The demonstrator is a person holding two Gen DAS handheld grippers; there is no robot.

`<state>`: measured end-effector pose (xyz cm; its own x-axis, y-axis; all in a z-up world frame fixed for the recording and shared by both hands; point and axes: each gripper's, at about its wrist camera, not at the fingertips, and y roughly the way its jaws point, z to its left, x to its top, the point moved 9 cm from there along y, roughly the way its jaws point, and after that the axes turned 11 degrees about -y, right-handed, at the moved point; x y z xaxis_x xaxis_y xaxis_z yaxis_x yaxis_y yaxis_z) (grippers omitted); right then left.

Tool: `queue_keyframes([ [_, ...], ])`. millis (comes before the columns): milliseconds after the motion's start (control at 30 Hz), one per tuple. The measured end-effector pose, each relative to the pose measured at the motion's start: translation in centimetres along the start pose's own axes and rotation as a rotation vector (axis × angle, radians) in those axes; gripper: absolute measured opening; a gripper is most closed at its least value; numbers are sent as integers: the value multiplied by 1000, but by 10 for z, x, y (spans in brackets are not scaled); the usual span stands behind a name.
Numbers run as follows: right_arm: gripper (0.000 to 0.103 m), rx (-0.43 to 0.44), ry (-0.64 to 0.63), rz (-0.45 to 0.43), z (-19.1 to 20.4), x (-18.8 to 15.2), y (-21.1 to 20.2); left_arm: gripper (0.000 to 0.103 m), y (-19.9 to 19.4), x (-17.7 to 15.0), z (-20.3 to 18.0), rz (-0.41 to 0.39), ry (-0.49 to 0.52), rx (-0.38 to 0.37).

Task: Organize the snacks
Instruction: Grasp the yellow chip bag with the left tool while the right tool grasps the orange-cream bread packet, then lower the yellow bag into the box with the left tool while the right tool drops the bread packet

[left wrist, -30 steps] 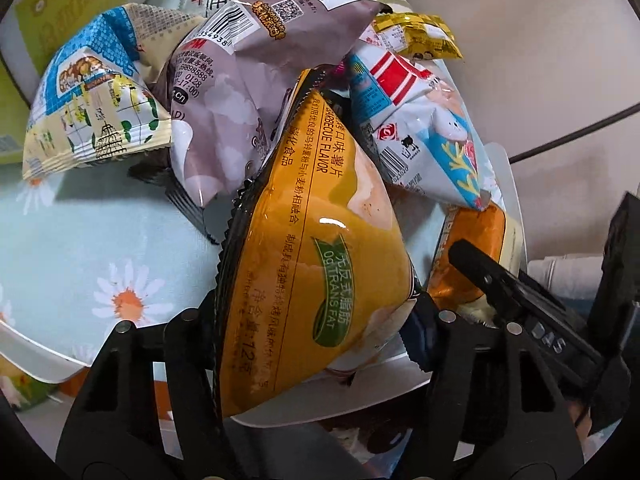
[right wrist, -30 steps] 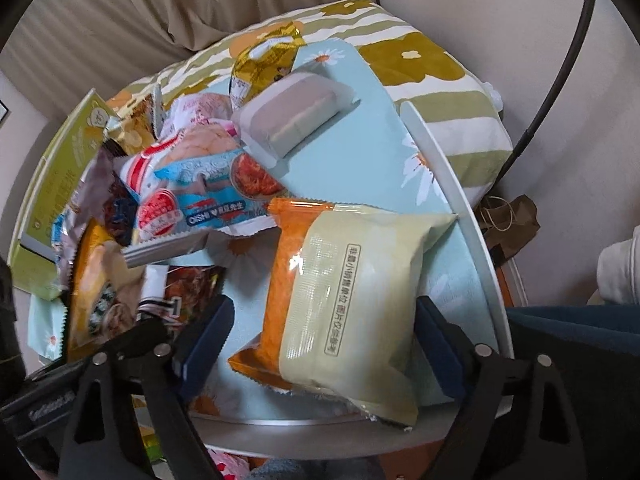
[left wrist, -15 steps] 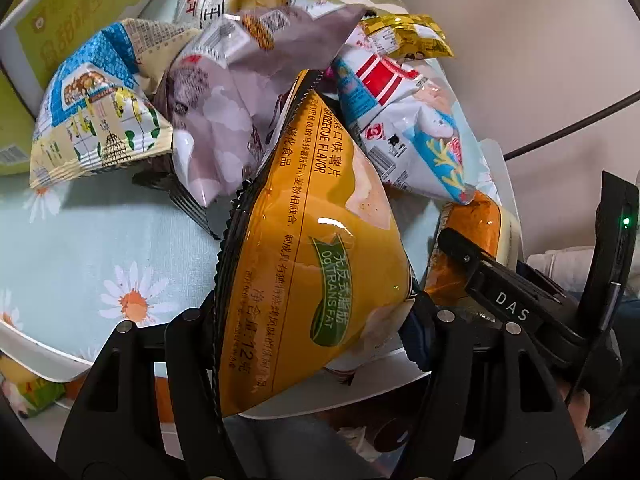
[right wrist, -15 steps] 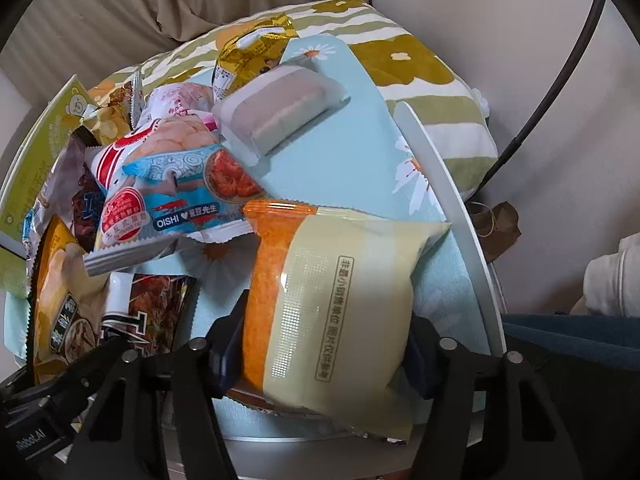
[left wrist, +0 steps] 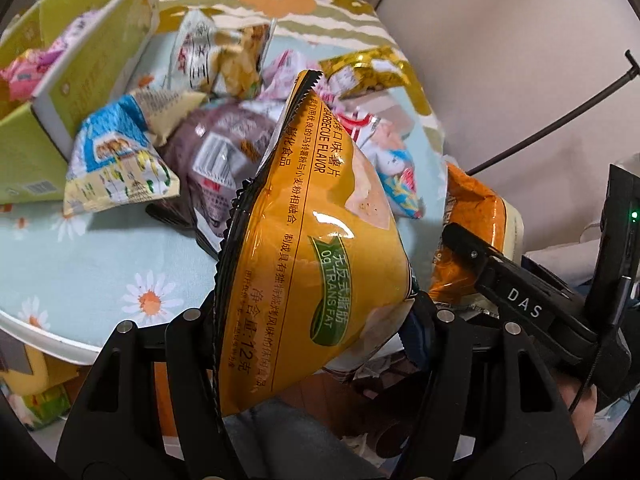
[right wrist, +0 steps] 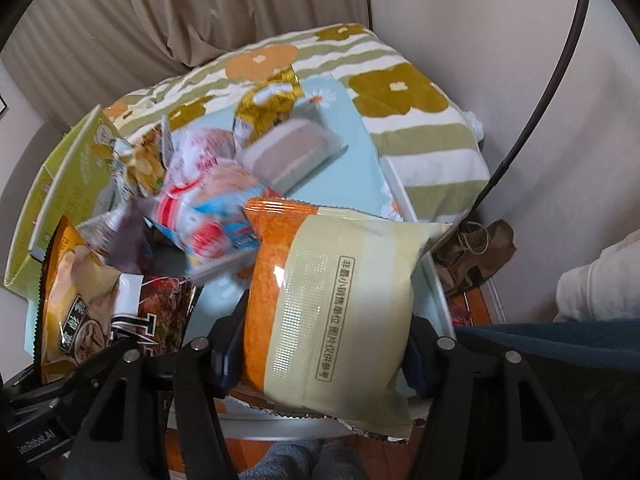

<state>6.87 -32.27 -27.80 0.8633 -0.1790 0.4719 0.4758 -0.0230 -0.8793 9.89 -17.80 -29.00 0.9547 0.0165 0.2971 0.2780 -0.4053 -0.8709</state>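
Right tool (right wrist: 320,354) clamps orange-cream snack pack (right wrist: 340,304) above daisy-print table (right wrist: 348,140).

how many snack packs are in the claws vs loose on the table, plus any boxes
in left claw: 1, yellow barbecue bag
in right claw: 1, orange and cream pack
loose on table: 8 (gold, grey cake, pink, red-blue, white-yellow, purple, dark, blue-yellow)
green box: 1, contents too blurred to count
total: 11
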Motion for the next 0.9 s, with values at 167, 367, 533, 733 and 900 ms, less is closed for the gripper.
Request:
queue_keyframes([
  [167,59,8,-30,-42,5,13,-30,63,-31,8,-8,-56,-13,-19],
  [367,59,54,-92,-105,26,40,-63,63,-79,30,-6,-134,-44,-38],
  [533,59,99,-163,-144,63,72,-80,63,-106,61,17,-184,-56,-29],
  [733,59,157,-229,-166,130,105,-82,63,-132,101,62,-218,-72,-11],
  [900,59,185,-255,-182,191,133,-76,63,-150,147,111,-230,-67,7],
])
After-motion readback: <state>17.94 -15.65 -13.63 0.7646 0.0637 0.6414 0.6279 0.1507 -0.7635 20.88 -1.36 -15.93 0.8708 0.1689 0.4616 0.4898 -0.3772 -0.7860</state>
